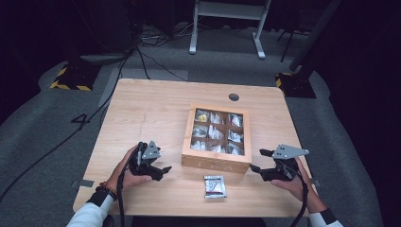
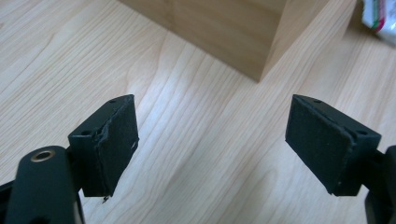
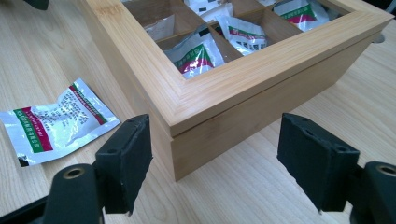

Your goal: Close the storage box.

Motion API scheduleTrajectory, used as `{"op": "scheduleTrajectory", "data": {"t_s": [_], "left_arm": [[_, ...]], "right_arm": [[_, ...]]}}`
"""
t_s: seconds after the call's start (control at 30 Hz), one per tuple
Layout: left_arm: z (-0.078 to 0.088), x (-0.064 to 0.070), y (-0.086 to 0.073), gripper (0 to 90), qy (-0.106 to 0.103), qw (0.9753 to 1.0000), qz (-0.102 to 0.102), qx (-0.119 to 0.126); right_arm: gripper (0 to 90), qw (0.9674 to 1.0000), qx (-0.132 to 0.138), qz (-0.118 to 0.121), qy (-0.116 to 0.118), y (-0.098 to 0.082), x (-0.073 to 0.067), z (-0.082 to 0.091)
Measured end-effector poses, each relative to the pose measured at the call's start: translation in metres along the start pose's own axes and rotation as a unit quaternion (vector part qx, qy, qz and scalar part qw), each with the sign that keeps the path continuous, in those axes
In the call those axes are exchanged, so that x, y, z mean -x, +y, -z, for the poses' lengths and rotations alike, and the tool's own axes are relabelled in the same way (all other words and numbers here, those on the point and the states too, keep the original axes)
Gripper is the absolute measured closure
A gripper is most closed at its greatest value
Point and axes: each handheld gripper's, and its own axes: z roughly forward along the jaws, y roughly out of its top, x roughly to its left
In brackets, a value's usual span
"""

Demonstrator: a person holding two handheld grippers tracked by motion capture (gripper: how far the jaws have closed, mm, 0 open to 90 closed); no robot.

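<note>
A shallow wooden box (image 1: 216, 163) with a framed see-through lid lies at the middle right of the table, with sachets in its compartments. One loose white sachet (image 1: 214, 186) with red and green print lies just in front of it. My left gripper (image 1: 160, 166) is open to the box's left, jaws aimed at its near left corner (image 2: 233, 28), nothing between them (image 2: 212, 140). My right gripper (image 1: 257, 160) is open at the box's near right corner (image 3: 219, 121), which sits between the jaws (image 3: 215, 158) without touching the pads. The sachet (image 3: 56, 121) lies left of that corner.
The wooden table (image 1: 151, 109) has a round cable hole (image 1: 233, 97) near its far edge. Bare tabletop lies left of and behind the box. Cables and a white desk frame (image 1: 227, 19) stand on the floor beyond the table.
</note>
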Motion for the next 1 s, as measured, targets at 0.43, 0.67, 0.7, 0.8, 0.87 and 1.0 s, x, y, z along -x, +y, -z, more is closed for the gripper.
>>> {"op": "scheduleTrajectory", "data": {"t_s": [0.43, 0.67, 0.7, 0.8, 0.87, 1.0], "left_arm": [[-0.003, -0.003, -0.023, 19.0, 0.023, 0.9995, 0.002, -0.024], [-0.004, -0.004, -0.031, 20.6, 0.01, 0.9995, 0.022, -0.02], [-0.005, -0.005, -0.033, 20.5, 0.005, 0.9994, 0.029, -0.014], [-0.005, -0.008, -0.037, 19.6, -0.003, 0.9983, 0.058, -0.011], [-0.004, -0.008, -0.037, 19.3, -0.001, 0.9982, 0.059, -0.01], [-0.004, -0.007, -0.037, 19.3, 0.0, 0.9981, 0.061, -0.01]], "right_arm": [[25.2, 0.9999, -0.006, 0.0, -0.013, -0.004, 0.008, 0.007], [25.2, 0.9996, -0.013, 0.0, -0.025, -0.008, 0.012, 0.01], [25.2, 0.9996, -0.014, -0.001, -0.026, -0.009, 0.012, 0.01], [25.1, 0.9992, -0.02, 0.002, -0.034, -0.011, 0.013, 0.011], [25.1, 0.999, -0.024, 0.001, -0.038, -0.013, 0.014, 0.012], [25.1, 0.9982, -0.032, -0.002, -0.051, -0.019, 0.018, 0.014]]}}
